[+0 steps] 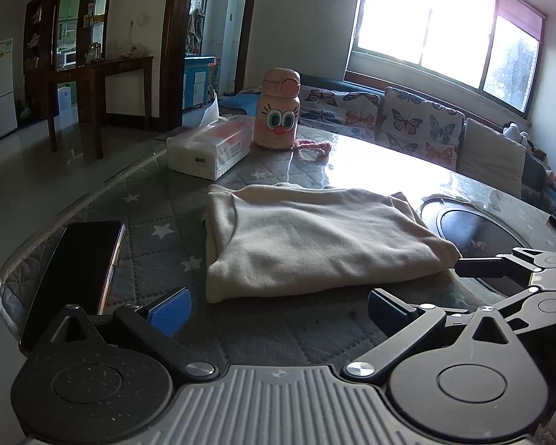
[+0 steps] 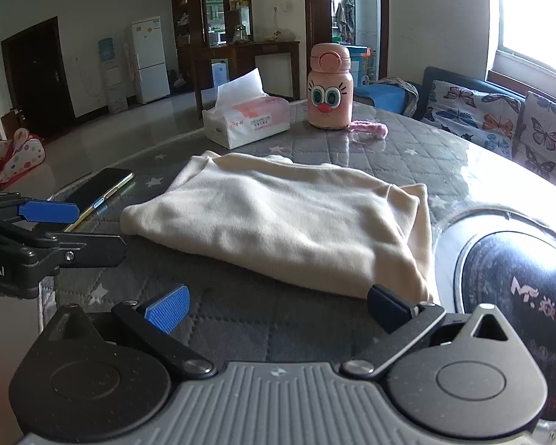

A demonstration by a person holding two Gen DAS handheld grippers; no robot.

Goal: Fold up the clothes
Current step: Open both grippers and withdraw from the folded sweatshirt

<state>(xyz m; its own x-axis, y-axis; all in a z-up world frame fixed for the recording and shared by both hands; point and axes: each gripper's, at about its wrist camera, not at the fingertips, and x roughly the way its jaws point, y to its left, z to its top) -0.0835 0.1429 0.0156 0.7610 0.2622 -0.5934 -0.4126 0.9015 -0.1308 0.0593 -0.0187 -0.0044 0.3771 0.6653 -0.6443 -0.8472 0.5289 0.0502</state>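
Garment (image 1: 311, 241), cream and already doubled into a thick rectangle, lies flat on the quilted star-print table cover (image 1: 148, 200) in front of me, its folded edges stacked along the side nearest the phone (image 1: 78, 263). My left gripper (image 1: 276, 306) hangs just short of the cloth's near edge, jaws spread wide and holding nothing. My right gripper (image 2: 278, 306) is likewise wide and empty, its right-hand finger just at the near right corner of the fabric; whether it touches, I cannot tell.

From the right wrist view my other tool shows at the left, off the cloth's left corner, beside the phone. A tissue pack (image 2: 248, 122), a pink cartoon-faced bottle (image 2: 330, 85) and a pink hair tie (image 2: 368, 128) stand well beyond the far edge, clear of the work. A dark round inset (image 2: 519, 259) sits in the tabletop just to the right of the bundle.

I judge the folding to be late: the piece reads as a compact packet, and either a last fold or a final squaring remains. The next move, as I see it, calls for both jaws to close on the near corners, pinching all layers together so the stack does not slide apart, then carrying that edge over toward the bottle side. The phone lies near enough that a careless sweep could nudge it.
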